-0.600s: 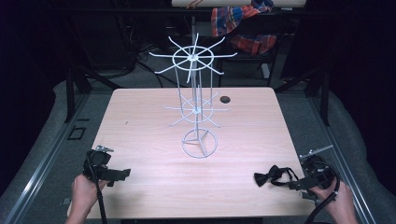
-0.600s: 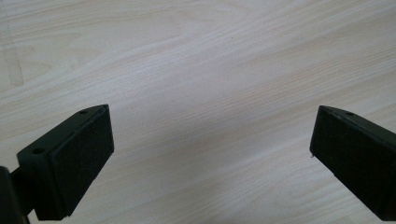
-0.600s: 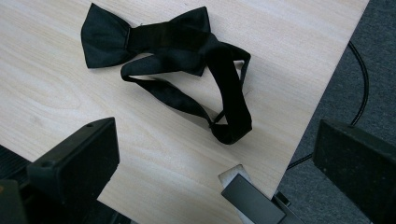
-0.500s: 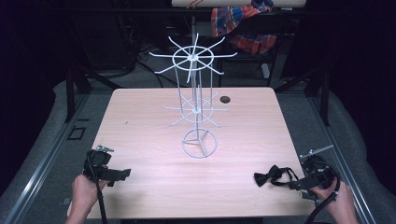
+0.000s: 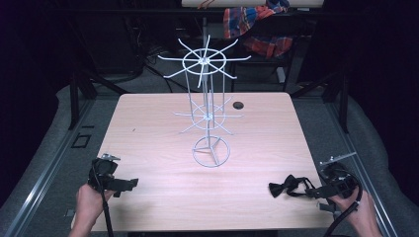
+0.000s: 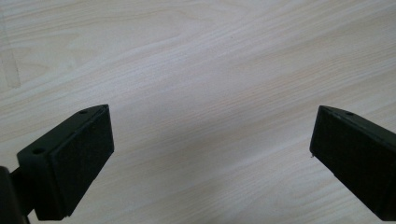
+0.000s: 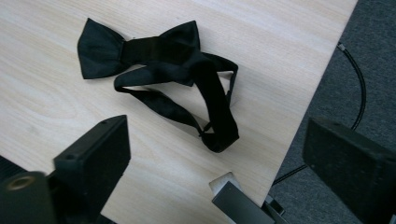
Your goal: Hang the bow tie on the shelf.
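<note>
- Holding the left gripper [image 5: 129,184] released, you are hovering over bare table [image 5: 163,133].
- Standing mid-table, the wire rack [image 5: 206,113] is carrying nothing.
- Aiming the right gripper [image 5: 310,190], jaws released, you are facing the ungrasped bow tie [image 7: 154,60] near the table's right edge; hanging it likely remains.

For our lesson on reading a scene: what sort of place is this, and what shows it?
Probably a lab or studio set up for recording. A bare wooden table stands among dark surroundings, holding a white wire display stand and a black bow tie, with cables on the floor behind.
</note>
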